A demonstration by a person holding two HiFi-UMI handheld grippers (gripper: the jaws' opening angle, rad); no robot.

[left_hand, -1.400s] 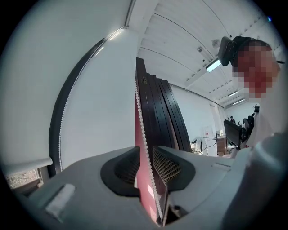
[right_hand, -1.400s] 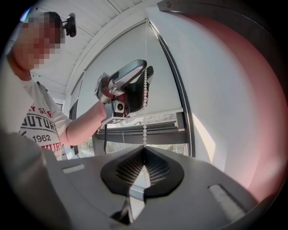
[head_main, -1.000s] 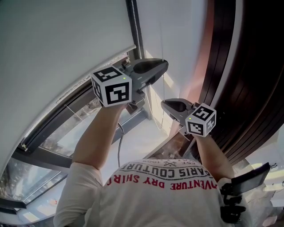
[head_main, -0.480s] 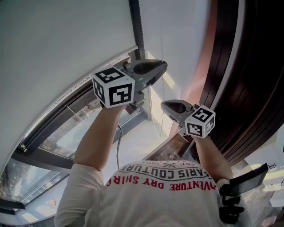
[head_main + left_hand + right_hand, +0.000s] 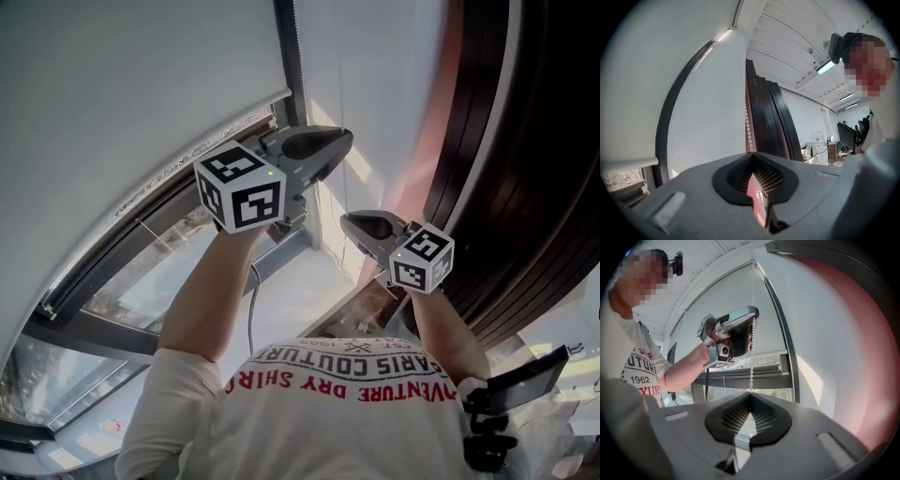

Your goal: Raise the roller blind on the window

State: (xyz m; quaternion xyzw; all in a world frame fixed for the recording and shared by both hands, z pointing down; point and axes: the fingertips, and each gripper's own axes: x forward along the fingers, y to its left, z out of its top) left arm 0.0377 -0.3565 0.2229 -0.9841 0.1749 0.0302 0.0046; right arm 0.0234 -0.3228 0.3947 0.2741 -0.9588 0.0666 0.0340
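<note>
The white roller blind (image 5: 122, 84) covers the upper part of the window, and its bottom bar (image 5: 202, 141) hangs above the bare glass. A white bead chain (image 5: 749, 126) runs up along the blind's right side. My left gripper (image 5: 328, 145) is the higher one and is shut on this chain, which passes between its jaws (image 5: 751, 155). Lower down and to the right, my right gripper (image 5: 354, 223) is shut on the same chain (image 5: 751, 369). In the right gripper view the chain drops from the left gripper (image 5: 740, 329) straight into the right jaws (image 5: 750, 395).
Dark wooden slats (image 5: 511, 141) stand close on the right. The black window frame (image 5: 89, 328) curves along the lower left, with a vertical post (image 5: 289, 47) beside the blind. A black cable (image 5: 251, 309) hangs below the left forearm. A white wall (image 5: 375, 75) lies behind the chain.
Both hands stay almost where they were. The left gripper's cube has shifted very slightly, and the blind's bottom corner sits a touch higher.
</note>
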